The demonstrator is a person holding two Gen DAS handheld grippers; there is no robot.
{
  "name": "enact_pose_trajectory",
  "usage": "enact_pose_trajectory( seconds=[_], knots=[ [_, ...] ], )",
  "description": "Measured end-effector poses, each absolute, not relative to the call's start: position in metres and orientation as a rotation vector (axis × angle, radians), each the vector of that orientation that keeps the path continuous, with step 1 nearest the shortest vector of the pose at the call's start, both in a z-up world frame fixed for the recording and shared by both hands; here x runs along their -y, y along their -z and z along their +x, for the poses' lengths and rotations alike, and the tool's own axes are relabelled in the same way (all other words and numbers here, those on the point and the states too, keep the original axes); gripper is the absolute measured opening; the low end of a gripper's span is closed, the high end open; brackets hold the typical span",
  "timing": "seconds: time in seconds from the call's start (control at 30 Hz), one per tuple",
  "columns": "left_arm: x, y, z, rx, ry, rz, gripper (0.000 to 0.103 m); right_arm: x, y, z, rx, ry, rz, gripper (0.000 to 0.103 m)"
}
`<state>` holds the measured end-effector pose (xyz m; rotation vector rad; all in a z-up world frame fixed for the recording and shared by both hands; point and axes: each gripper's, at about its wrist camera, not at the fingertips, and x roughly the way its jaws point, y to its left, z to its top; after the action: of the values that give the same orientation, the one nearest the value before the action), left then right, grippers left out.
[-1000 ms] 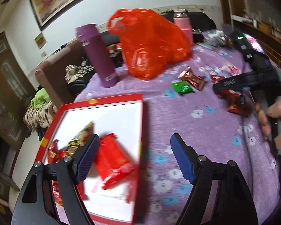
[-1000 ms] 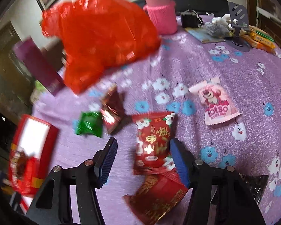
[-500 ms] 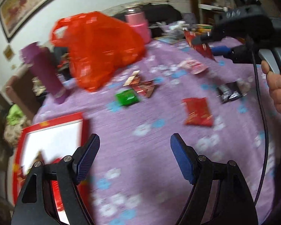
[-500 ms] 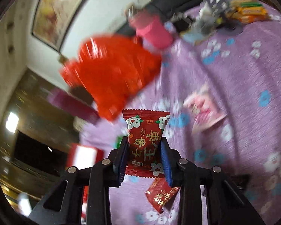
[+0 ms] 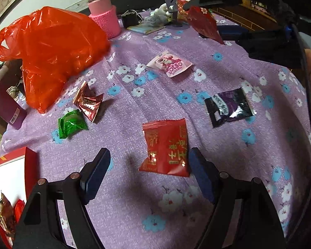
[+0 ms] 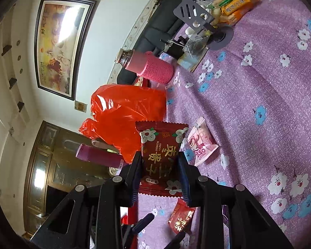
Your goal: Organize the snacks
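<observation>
Left gripper (image 5: 148,171) hangs low over the purple floral cloth (image 5: 228,197), jaws spread wide, nothing between them but air. A flat red packet (image 5: 165,147) lies on the cloth just ahead, its right edge near the right finger; whether they touch I cannot tell.

Up on the right, the right gripper (image 6: 159,174) is pinching a dark red snack (image 6: 160,157) with white flowers and gold lettering, pads pressed on both side edges, the packet standing upright between them and lifted clear of the table. From the left camera that same snack (image 5: 203,23) shows high at the far right, held in the air above the cloth.

Spread across the cloth: a pink Lotso packet (image 5: 170,64) mid-table, a black-and-purple packet (image 5: 229,106) to its right, a crinkled bronze-red wrapper (image 5: 88,102) and a green one (image 5: 71,123) just beside each other on the left. Behind those sits a big orange-red plastic bag (image 5: 51,56), and past it a bottle in a pink knitted sleeve (image 5: 104,17). A purple flask (image 5: 4,105) stands at the left edge.

Bottom left, the red-rimmed box (image 5: 30,166) pokes into view, white inside, with a couple of wrappers already lying in it (image 5: 8,213).
</observation>
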<state>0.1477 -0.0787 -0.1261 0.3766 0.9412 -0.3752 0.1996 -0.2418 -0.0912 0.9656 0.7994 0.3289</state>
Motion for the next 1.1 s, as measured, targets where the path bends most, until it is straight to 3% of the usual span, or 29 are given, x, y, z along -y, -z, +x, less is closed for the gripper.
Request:
enact_pose_trajectory(
  seconds=[0.2, 0.23, 0.27, 0.3, 0.4, 1.1],
  knots=[
    [0.076, 0.139, 0.158, -0.982, 0.383, 0.357, 0.076, 0.24, 0.096, 0.201, -0.815, -0.335, 0.968, 0.034],
    [0.076, 0.14, 0.159, -0.978, 0.398, 0.344, 0.069, 0.239, 0.097, 0.201, -0.816, -0.335, 0.97, 0.034],
    [0.076, 0.14, 0.161, -0.977, 0.416, 0.328, 0.051, 0.238, 0.097, 0.202, -0.818, -0.334, 0.968, 0.034],
    [0.076, 0.139, 0.162, -0.98, 0.44, 0.309, 0.043, 0.237, 0.097, 0.201, -0.819, -0.335, 0.964, 0.034],
    [0.077, 0.138, 0.161, -0.967, 0.455, 0.308, 0.036, 0.233, 0.098, 0.202, -0.826, -0.338, 0.954, 0.035],
    [-0.023, 0.085, 0.103, -0.82, 0.199, 0.183, 0.034, 0.16, 0.101, 0.205, -0.921, -0.454, 0.764, 0.034]
  ],
)
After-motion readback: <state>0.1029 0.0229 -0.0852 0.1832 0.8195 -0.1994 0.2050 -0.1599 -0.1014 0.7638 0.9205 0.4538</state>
